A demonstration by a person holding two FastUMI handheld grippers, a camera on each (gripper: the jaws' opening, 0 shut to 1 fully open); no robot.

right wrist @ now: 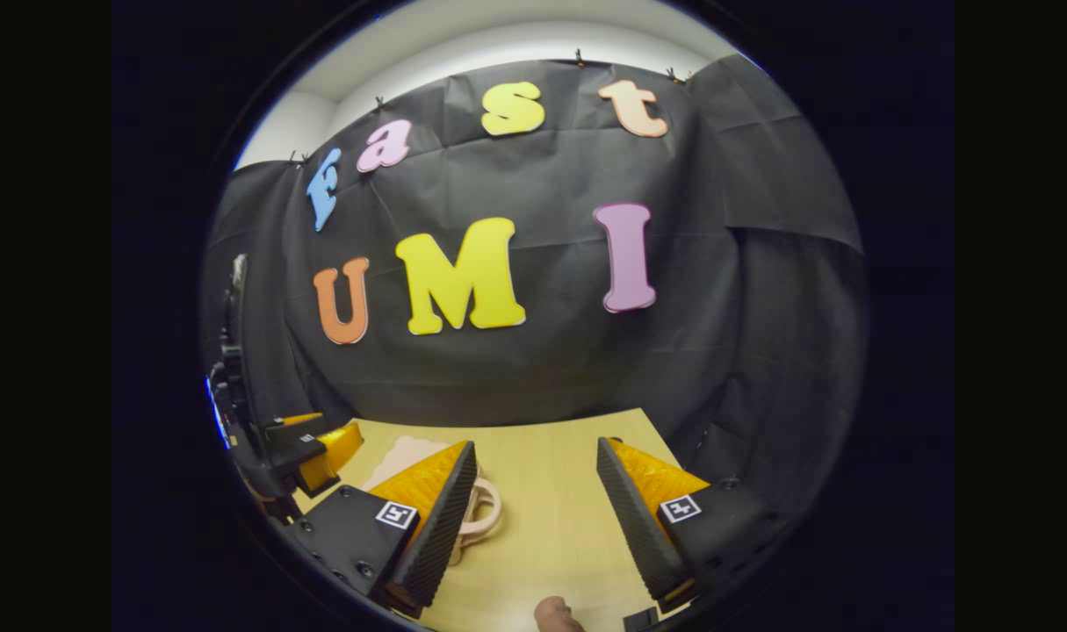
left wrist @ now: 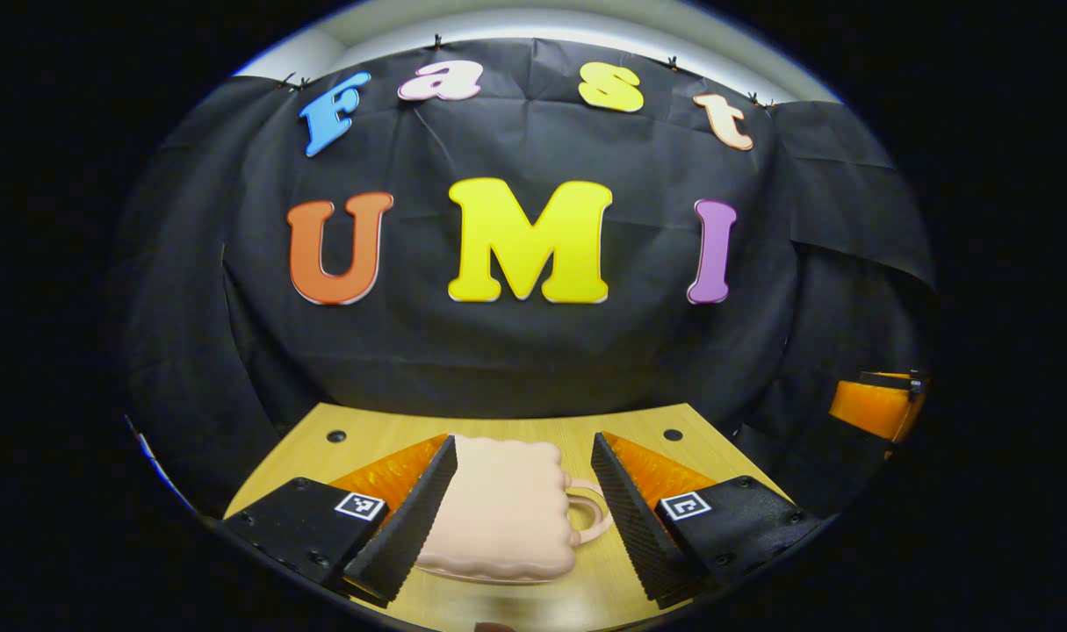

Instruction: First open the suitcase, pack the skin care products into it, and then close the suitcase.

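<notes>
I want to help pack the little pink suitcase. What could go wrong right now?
1. The suitcase is closed and lies between the left hand-held gripper's open fingers; squeezing its sides might slide it rather than open it.
2. It lies near the table's front edge, so a push could tip it off.
3. The right hand-held gripper hovers open near the handle; both could bump.

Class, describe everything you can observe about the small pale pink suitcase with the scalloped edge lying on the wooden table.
The small pale pink suitcase looks like smooth moulded plastic, with a wavy scalloped outline and a looped carry handle on one side. It lies flat and closed on the light wooden table. In the left gripper view it sits between the open fingers of the left gripper, and no contact is clear. In the right gripper view it lies partly behind a finger of the right gripper.
</notes>
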